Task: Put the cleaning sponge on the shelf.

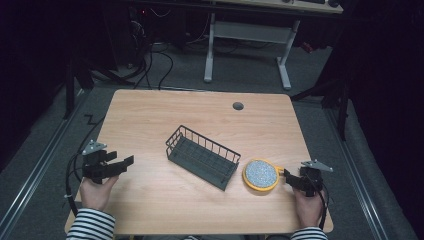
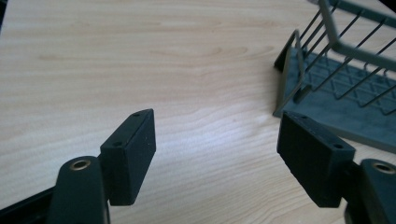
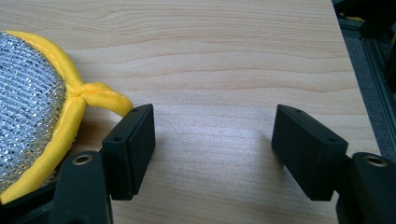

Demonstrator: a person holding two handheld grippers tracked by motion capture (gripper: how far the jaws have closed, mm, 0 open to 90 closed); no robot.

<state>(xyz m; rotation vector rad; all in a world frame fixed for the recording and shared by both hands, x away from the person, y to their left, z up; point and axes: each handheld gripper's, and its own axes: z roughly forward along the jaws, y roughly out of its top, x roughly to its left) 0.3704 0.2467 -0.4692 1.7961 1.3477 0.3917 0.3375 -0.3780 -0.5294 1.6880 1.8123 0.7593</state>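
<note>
A dark wire basket [image 1: 202,156] lies at an angle in the middle of the wooden table [image 1: 200,115]; its near corner [image 2: 336,79] shows at the right of the left gripper view. Just right of it sits a round silver scouring pad with a yellow rim [image 1: 260,174], and its yellow loop [image 3: 100,95] lies by one jaw in the right gripper view. My left gripper [image 1: 127,162] is open over bare wood at the table's left [image 2: 215,144]. My right gripper [image 1: 286,177] is open just right of the pad [image 3: 212,149], nothing between its jaws.
A round cable hole [image 1: 238,106] is in the table's far side. The table's right edge [image 3: 355,70] runs close to my right gripper. Beyond the table stand a white desk frame [image 1: 247,45] and cables on the floor [image 1: 150,65].
</note>
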